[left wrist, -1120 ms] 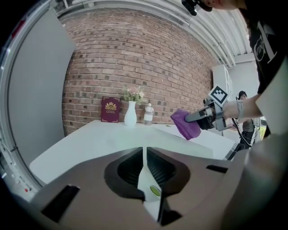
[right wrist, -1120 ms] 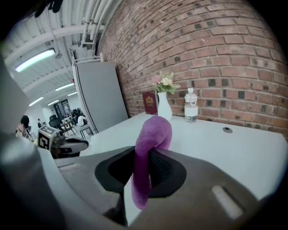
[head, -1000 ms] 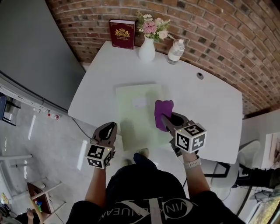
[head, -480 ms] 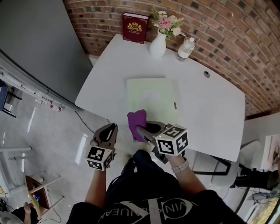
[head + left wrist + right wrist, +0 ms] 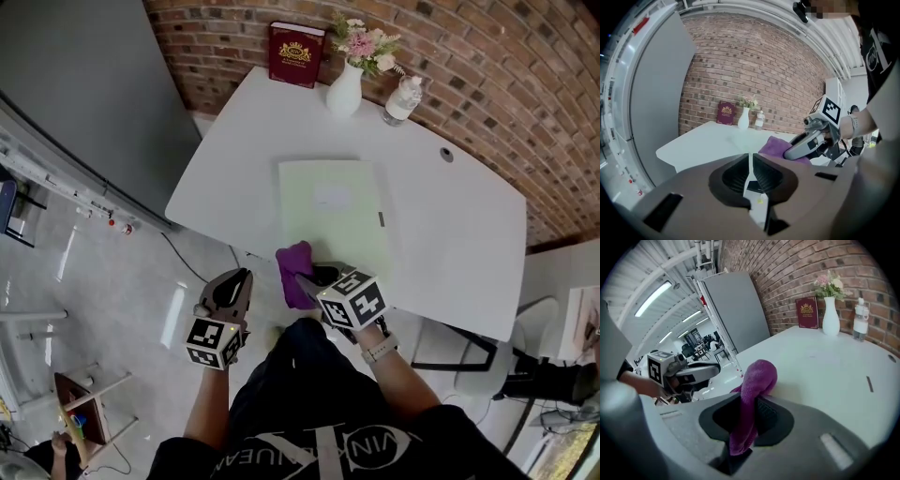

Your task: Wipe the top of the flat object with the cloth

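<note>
A pale green flat folder (image 5: 330, 214) lies in the middle of the white table (image 5: 450, 225). My right gripper (image 5: 305, 277) is shut on a purple cloth (image 5: 294, 270), which bunches at the table's near edge, just off the folder's near left corner. In the right gripper view the cloth (image 5: 754, 390) rises out from between the jaws. My left gripper (image 5: 234, 281) hangs shut and empty over the floor, left of the table's near edge; in the left gripper view its jaws meet with nothing between them, and the cloth (image 5: 780, 145) lies beyond, under the right gripper.
At the table's far edge stand a dark red book (image 5: 295, 54), a white vase of flowers (image 5: 344, 91) and a clear water bottle (image 5: 401, 101). A small dark strip (image 5: 381, 218) lies by the folder's right edge. A cable hole (image 5: 446, 154) sits far right. Grey wall panel (image 5: 84, 103) at left.
My right gripper has dragged the purple cloth from the folder's right part down to the table's near edge. The left gripper has stayed below the table's near edge, still shut.
</note>
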`<state>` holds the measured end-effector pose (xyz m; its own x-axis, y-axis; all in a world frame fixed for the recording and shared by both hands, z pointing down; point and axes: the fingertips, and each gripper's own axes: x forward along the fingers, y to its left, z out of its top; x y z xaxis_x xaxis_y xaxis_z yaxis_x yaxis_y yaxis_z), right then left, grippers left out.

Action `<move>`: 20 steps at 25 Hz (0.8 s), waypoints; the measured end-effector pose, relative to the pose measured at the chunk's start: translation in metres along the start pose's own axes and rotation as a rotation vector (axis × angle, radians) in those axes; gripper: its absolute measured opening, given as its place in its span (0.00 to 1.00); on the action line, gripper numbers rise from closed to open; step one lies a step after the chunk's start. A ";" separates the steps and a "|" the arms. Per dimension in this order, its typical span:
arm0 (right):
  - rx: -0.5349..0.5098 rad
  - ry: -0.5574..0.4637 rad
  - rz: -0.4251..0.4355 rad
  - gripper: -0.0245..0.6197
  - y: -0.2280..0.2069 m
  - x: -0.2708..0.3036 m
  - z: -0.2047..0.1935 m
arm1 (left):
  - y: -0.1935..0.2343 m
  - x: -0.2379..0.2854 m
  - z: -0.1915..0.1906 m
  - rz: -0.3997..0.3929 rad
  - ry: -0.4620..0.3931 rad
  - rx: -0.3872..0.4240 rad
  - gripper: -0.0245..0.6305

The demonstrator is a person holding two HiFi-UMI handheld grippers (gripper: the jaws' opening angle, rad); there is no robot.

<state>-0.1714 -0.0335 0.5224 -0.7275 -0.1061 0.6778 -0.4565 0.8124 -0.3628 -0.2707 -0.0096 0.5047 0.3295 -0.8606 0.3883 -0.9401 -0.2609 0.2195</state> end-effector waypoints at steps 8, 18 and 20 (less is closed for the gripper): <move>0.059 -0.029 -0.081 0.13 -0.033 -0.024 -0.009 | -0.014 0.015 0.008 -0.042 -0.001 0.027 0.08; 0.119 -0.051 -0.187 0.13 -0.081 -0.066 -0.030 | -0.030 0.037 0.012 -0.093 0.013 0.042 0.08; 0.130 -0.056 -0.209 0.13 -0.089 -0.076 -0.034 | -0.035 0.041 0.012 -0.105 0.017 0.047 0.08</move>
<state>-0.0579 -0.0777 0.5251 -0.6362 -0.2983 0.7115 -0.6593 0.6892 -0.3006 -0.2256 -0.0412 0.5025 0.4271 -0.8203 0.3804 -0.9034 -0.3697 0.2172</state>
